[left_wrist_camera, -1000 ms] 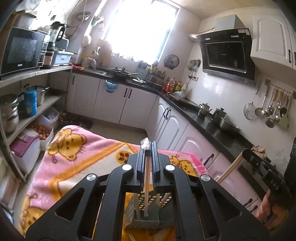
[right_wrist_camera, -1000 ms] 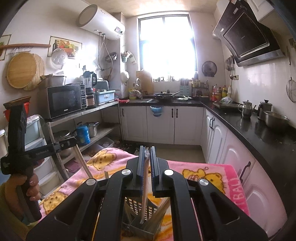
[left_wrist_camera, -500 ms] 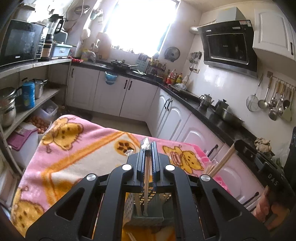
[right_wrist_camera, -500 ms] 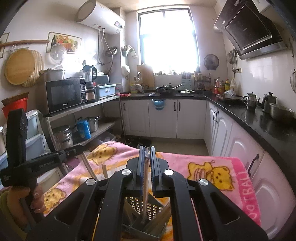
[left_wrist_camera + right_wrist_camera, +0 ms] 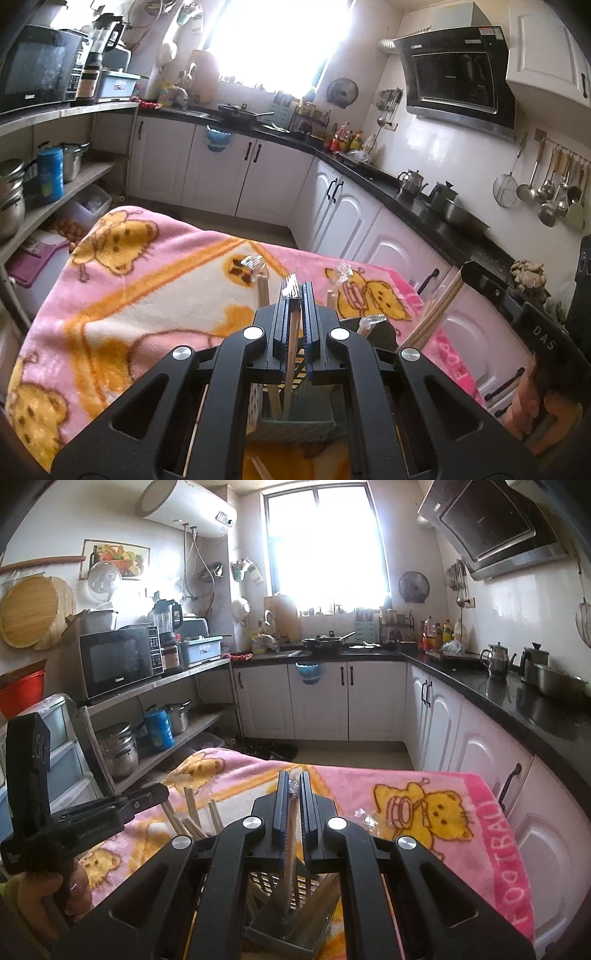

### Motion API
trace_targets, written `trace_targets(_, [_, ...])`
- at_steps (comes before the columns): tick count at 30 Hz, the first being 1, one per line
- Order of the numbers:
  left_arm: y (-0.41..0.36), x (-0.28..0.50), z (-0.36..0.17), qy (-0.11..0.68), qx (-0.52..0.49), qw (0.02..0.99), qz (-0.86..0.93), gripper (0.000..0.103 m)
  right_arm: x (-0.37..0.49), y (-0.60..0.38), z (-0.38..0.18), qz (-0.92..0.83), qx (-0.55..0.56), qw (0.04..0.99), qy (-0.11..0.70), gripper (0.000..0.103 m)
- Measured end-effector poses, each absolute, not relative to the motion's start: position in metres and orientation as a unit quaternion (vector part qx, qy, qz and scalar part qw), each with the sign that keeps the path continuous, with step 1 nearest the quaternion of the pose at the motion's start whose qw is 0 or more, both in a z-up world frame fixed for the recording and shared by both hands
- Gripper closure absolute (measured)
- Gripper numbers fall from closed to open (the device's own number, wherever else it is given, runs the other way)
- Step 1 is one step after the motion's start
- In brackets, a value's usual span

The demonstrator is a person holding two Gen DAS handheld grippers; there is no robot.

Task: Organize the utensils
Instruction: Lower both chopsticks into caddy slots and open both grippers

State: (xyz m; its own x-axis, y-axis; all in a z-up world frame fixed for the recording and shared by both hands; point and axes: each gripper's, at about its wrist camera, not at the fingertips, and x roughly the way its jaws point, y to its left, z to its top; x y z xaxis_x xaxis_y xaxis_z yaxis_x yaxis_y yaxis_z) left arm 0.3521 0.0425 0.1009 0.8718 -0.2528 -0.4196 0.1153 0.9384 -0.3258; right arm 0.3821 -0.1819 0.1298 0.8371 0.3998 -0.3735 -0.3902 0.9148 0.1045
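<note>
Utensils with pale wooden handles stand upright in a slotted plastic utensil basket (image 5: 291, 417), which sits on a pink cartoon-print blanket (image 5: 122, 306) covering the counter in a small kitchen.

In the left wrist view, the left tongs (image 5: 294, 295) are pinched nearly closed on a wooden-handled fork (image 5: 291, 288), its metal tines sticking up just past the tips and its handle reaching down into the grey-green compartment of the basket. Other forks in the basket show clear or silvery heads: one fork head (image 5: 252, 262) rises to the left of the tongs, another (image 5: 342, 272) to the right, and a third (image 5: 371, 320) sits lower, beside a dark compartment. A bundle of wooden chopsticks (image 5: 436, 314) leans out at the right.

In the right wrist view, the right tongs (image 5: 294, 781) are likewise clamped narrowly on a thin wooden utensil handle (image 5: 289, 853) that runs down into the basket (image 5: 280, 886); its top end is hidden between the pads. More wooden sticks (image 5: 192, 812) lean in the basket's left side. The left tongs (image 5: 110, 812) appear at the left edge, held by a person's hand (image 5: 70, 893).
</note>
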Motion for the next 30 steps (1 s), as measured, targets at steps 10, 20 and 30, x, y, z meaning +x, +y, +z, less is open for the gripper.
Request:
trace_targets(10, [0.045,0.350,0.099,0.234,-0.143,0.957,-0.092,0.101,0.384,-0.187,0.117,0.204,0.022,0.956,0.209,0.097])
trace_targets(20, [0.053,0.349,0.097,0.233,-0.154,0.956,-0.086,0.101,0.385,-0.195,0.107,0.196,0.026,0.954,0.225,0.097])
trace_targets(30, [0.063,0.347,0.093,0.235,-0.164,0.955,-0.075,0.101,0.378,-0.205,0.104,0.191,0.025,0.952,0.238,0.097])
